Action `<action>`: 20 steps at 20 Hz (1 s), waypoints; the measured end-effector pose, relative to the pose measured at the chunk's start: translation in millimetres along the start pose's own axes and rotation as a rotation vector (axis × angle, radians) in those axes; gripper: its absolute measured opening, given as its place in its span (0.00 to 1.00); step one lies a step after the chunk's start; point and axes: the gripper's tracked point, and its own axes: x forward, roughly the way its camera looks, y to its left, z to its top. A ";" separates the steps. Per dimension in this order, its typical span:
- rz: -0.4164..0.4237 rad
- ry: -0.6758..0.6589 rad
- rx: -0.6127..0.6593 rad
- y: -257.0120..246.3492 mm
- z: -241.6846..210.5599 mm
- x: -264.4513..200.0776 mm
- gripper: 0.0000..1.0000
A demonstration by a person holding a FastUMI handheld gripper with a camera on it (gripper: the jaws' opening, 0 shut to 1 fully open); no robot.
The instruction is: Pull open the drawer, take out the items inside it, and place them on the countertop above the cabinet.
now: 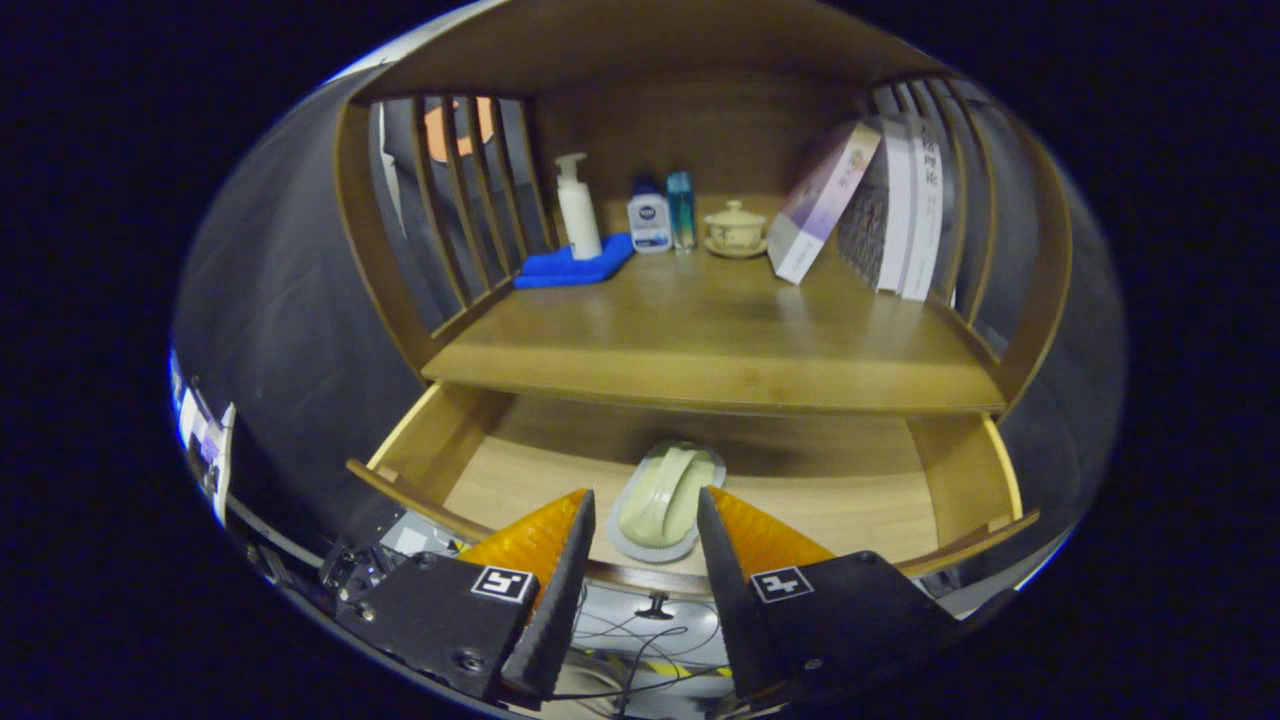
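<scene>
The wooden countertop (720, 340) above the cabinet held bottles and leaning books (900, 210) at the back. Below it the drawer (440, 440) stood pulled out, with a pale green item (660, 495) on its floor. The gripper (645, 505) hovered wide open, holding nothing, the item between its fingertips.

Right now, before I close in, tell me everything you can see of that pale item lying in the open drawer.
The pale green item lies flat on the wooden drawer floor, near the drawer's front edge. It looks smooth and glossy, like plastic or ceramic, an elongated rounded shape with a raised ridge or handle running lengthwise, seated on a lighter, greyish-white base rim. It appears intact and alone in the drawer. The gripper is open, its fingers to either side of the item's near end, not touching it.
</scene>
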 end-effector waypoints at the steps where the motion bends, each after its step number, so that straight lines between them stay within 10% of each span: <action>1: -0.008 0.028 0.006 -1.9 1.1 6.8 0.66; 20: -0.122 0.345 0.017 -16.0 -17.3 88.2 0.59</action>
